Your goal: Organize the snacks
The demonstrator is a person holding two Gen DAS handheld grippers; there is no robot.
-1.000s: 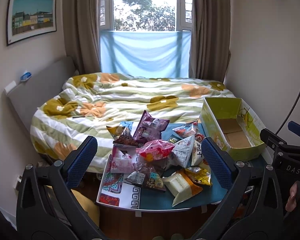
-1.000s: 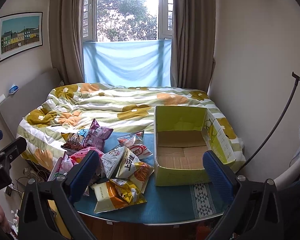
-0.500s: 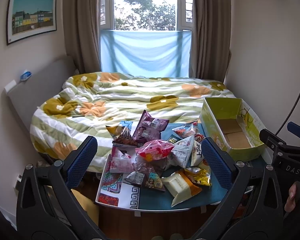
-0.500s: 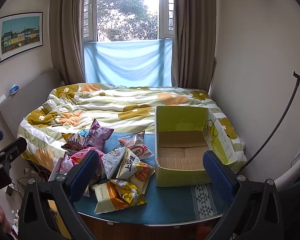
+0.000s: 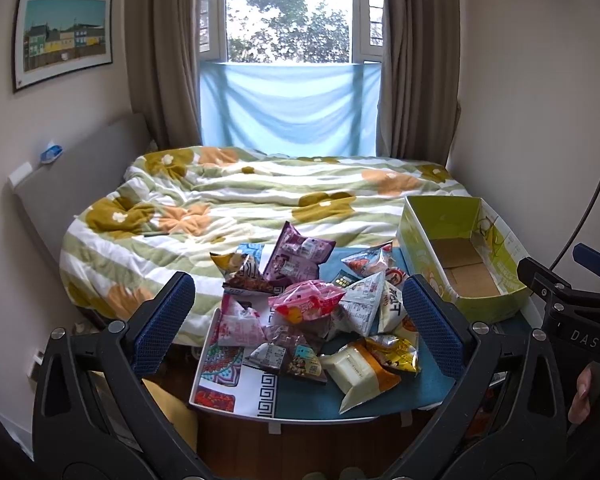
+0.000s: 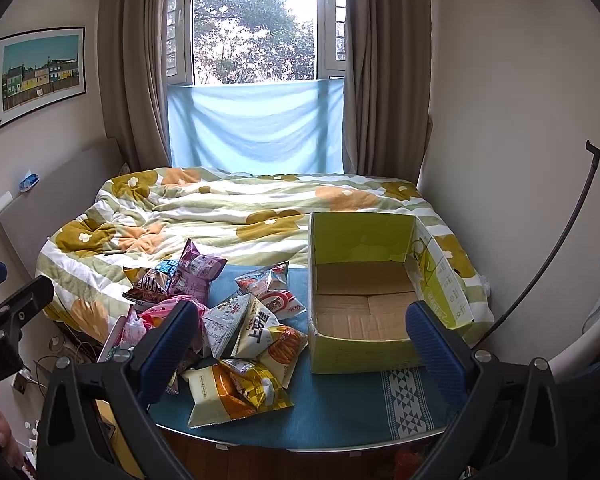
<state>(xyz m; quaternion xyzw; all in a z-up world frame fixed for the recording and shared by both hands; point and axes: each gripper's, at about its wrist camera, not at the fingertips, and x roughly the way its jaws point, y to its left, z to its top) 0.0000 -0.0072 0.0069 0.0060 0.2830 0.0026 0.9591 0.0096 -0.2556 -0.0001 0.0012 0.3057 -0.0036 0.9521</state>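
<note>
above the snacks (image 5: 320, 320) — both grippers (image 5: 298, 322) (image 6: 302, 342) gape.

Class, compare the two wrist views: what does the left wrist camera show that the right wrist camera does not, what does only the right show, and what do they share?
Only the left wrist view shows the patterned white tray edge under the pile, and the right hand-held gripper from the side.

Only the right wrist view shows the white triangle pattern on the blue cloth in front of the box, and the left hand-held gripper from the side.

Both show the snack pile, the empty green cardboard box, the flowered bed and the window.
</note>
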